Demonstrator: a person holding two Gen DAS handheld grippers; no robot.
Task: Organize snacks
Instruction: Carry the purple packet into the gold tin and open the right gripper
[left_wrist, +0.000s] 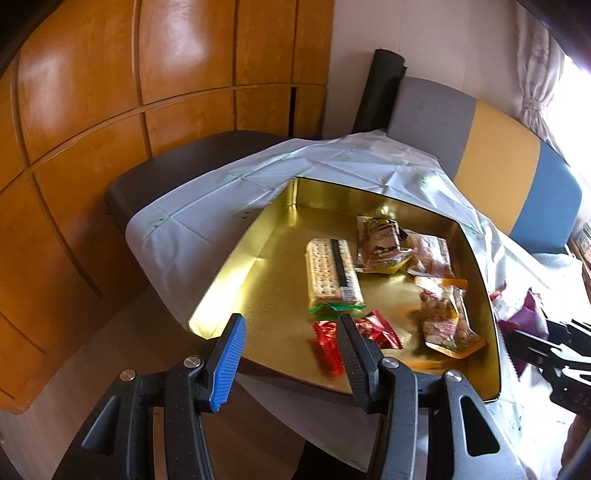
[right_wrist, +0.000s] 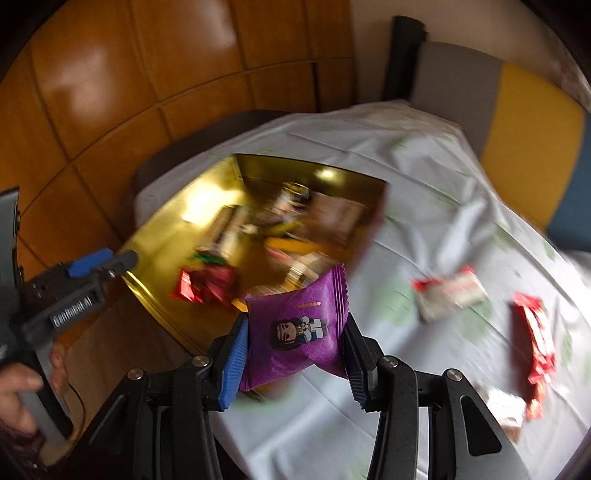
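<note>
A gold tin (left_wrist: 258, 236) lies open on a white tablecloth (left_wrist: 207, 206). Inside it are a cracker pack (left_wrist: 332, 269), a brown-and-yellow sachet (left_wrist: 380, 243), an orange packet (left_wrist: 432, 254), nut packets (left_wrist: 447, 317) and red sweets (left_wrist: 376, 328). My left gripper (left_wrist: 291, 332) hovers open at the tin's near edge with nothing between its fingers; the right wrist view catches it (right_wrist: 110, 262) beside the tin (right_wrist: 166, 229). My right gripper (right_wrist: 295, 325) is shut on a purple packet (right_wrist: 295, 306) with a cartoon figure, just right of the tin. In the left wrist view this gripper (left_wrist: 546, 347) and packet (left_wrist: 524, 317) sit at the right edge.
On the cloth to the right lie a red-and-white packet (right_wrist: 450, 291), a long red packet (right_wrist: 535, 339) and another wrapper (right_wrist: 506, 406). Orange wooden cabinet doors (left_wrist: 110, 110) stand behind and left. A grey, yellow and blue padded panel (left_wrist: 495, 147) stands behind. A person's hand (right_wrist: 18, 387) grips the left tool.
</note>
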